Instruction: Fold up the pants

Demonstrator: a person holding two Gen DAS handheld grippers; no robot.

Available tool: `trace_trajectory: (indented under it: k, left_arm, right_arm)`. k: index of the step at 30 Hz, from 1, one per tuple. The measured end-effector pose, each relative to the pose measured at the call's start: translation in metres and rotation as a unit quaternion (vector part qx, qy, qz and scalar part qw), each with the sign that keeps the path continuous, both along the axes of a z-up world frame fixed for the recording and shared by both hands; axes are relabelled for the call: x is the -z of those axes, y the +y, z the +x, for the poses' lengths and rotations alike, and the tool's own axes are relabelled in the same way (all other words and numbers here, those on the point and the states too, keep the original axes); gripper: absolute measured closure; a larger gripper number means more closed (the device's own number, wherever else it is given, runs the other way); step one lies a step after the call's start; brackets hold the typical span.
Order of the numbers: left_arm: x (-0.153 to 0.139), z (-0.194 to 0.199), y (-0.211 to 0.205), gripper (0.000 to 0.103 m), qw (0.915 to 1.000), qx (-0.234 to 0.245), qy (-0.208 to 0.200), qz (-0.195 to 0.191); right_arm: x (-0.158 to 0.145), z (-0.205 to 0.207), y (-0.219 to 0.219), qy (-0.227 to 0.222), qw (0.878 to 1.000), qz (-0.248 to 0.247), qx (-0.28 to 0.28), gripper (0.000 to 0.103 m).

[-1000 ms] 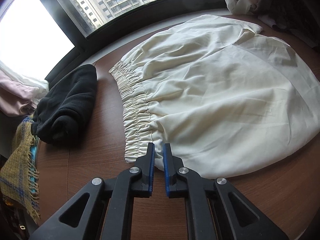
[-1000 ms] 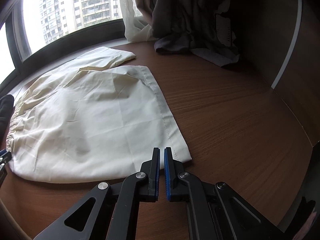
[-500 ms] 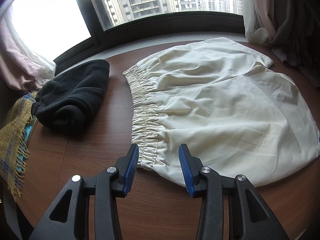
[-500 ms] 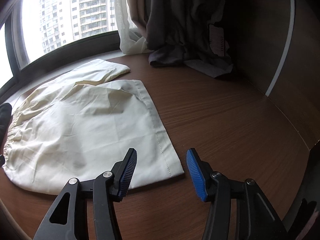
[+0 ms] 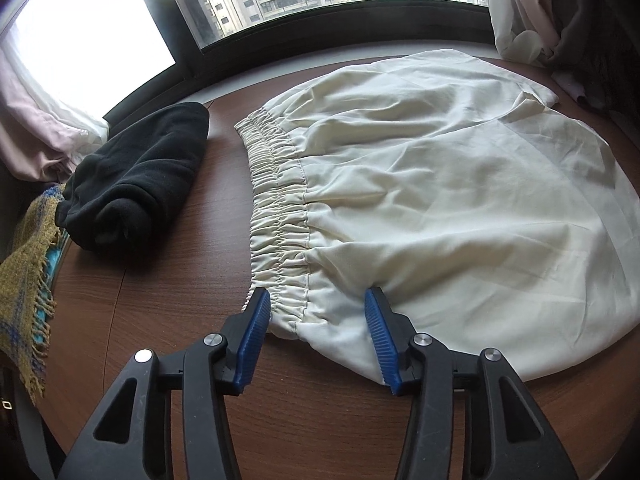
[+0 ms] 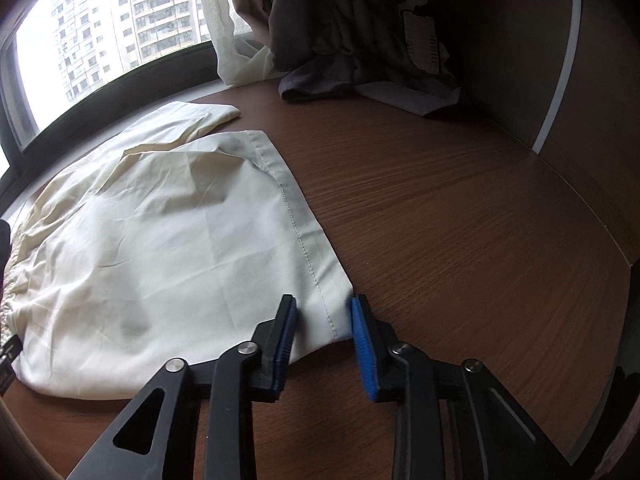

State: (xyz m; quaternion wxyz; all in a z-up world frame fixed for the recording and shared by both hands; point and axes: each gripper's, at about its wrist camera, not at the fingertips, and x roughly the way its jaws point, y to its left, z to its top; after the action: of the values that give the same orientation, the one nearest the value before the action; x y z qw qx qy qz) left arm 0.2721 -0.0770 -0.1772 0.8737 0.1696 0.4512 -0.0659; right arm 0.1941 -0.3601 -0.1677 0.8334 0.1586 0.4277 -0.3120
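Both grippers, closed a second ago, now stand wide open over the cream pants (image 5: 440, 200): left gripper (image 5: 318, 300) at the waistband corner, right gripper (image 6: 322, 306) at the hem corner.

This is a lived-in room of a high-rise flat. A broad dark-framed window (image 5: 340, 4) fills the top of both views, with apartment towers (image 6: 132, 16) outside at about the same height. Pale curtains (image 6: 236, 32) hang at its edges. Clothing lies about on a wood-grain bench (image 6: 460, 208): cream pants (image 5: 460, 208), a black garment (image 5: 136, 184) at left, a fringed yellow blanket (image 5: 24, 280) at the far left edge, and grey clothes (image 6: 360, 40) heaped at upper right.
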Motion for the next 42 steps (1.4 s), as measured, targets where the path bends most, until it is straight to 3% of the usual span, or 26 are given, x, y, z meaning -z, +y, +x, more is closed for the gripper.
trace_trajectory:
  k: [3, 15, 26, 29, 30, 31, 32, 34, 38, 42]
  left_arm:
    - [0.000, 0.000, 0.000, 0.074, 0.9997, 0.006, -0.003, 0.023]
    - [-0.002, -0.031, 0.023, 0.077, 0.9985, 0.027, 0.029, 0.037]
    - [-0.003, -0.060, 0.038, 0.076, 0.9974, 0.032, 0.054, 0.036]
    - [-0.003, -0.062, 0.035, 0.061, 0.9965, 0.047, 0.052, 0.045]
    - [-0.005, -0.065, 0.033, 0.051, 0.9959, 0.056, 0.046, 0.055]
    - [-0.009, -0.069, 0.031, 0.044, 0.9953, 0.064, 0.037, 0.062]
    - [-0.013, -0.073, 0.029, 0.043, 0.9950, 0.071, 0.029, 0.064]
    - [-0.024, -0.077, 0.031, 0.043, 0.9952, 0.079, 0.024, 0.053]
    - [-0.048, -0.072, 0.043, 0.043, 0.9980, 0.059, 0.022, 0.008]
    - [-0.074, -0.067, 0.050, 0.043, 0.9989, 0.044, -0.006, -0.014]
  right_arm:
    - [-0.001, 0.002, 0.001, 0.003, 1.000, 0.003, -0.010, 0.088]
    - [-0.009, -0.024, 0.026, 0.052, 0.998, -0.011, -0.028, 0.092]
    - [-0.014, -0.065, 0.044, 0.095, 0.995, 0.007, -0.035, 0.092]
    - [-0.014, -0.066, 0.043, 0.103, 0.994, 0.010, -0.030, 0.091]
    - [-0.015, -0.065, 0.043, 0.105, 0.994, 0.008, -0.029, 0.089]
    - [-0.016, -0.065, 0.044, 0.110, 0.994, 0.004, -0.027, 0.079]
    - [-0.019, -0.066, 0.044, 0.113, 0.993, 0.000, -0.023, 0.063]
    - [-0.030, -0.069, 0.049, 0.099, 0.995, -0.011, -0.023, 0.053]
    - [-0.055, -0.065, 0.060, 0.076, 0.995, -0.047, -0.051, 0.053]
    - [-0.079, -0.050, 0.064, 0.043, 0.994, -0.050, -0.083, 0.049]
